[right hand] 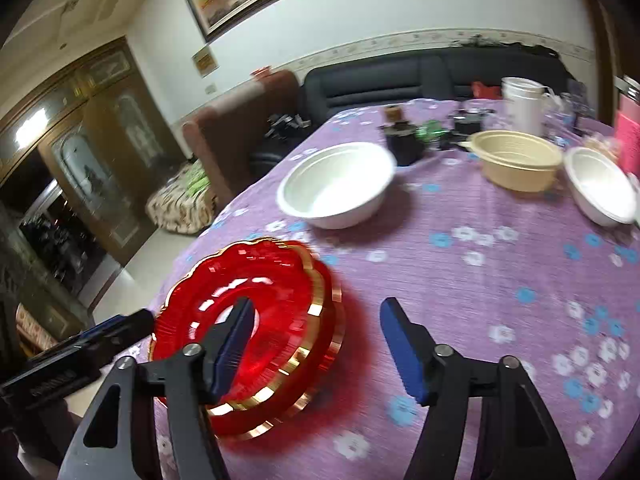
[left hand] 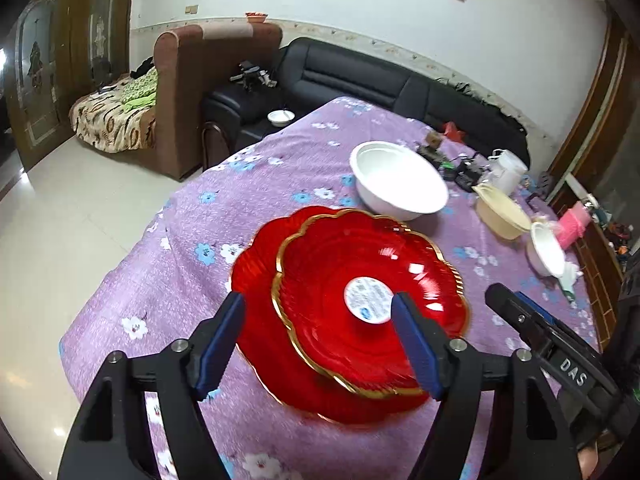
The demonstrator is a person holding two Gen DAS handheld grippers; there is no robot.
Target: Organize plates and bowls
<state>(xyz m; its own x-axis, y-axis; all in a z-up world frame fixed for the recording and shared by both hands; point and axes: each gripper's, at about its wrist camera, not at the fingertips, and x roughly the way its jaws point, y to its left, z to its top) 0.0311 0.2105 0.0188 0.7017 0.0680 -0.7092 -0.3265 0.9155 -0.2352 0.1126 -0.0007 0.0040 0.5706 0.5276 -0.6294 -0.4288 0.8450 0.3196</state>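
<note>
Two red gold-rimmed plates (left hand: 320,280) lie stacked on the purple flowered tablecloth (left hand: 168,280), the upper one shifted right, with a white sticker (left hand: 368,298) at its centre. My left gripper (left hand: 320,316) is open above the stack. My right gripper (right hand: 316,316) is open and empty, its left finger over the plates (right hand: 272,312). Its tip shows in the left wrist view (left hand: 504,300). A large white bowl (left hand: 400,178), a beige bowl (left hand: 502,210) and a small white bowl (left hand: 546,250) stand behind; they also show in the right view: large white bowl (right hand: 336,184), beige (right hand: 516,158), small white (right hand: 600,192).
Small dark items and a white jug (right hand: 522,102) crowd the table's far side. A pink box (left hand: 574,226) sits at the right edge. A black sofa (left hand: 360,76) and a brown sofa (left hand: 192,92) stand beyond. The table edge drops to tiled floor (left hand: 60,220) at left.
</note>
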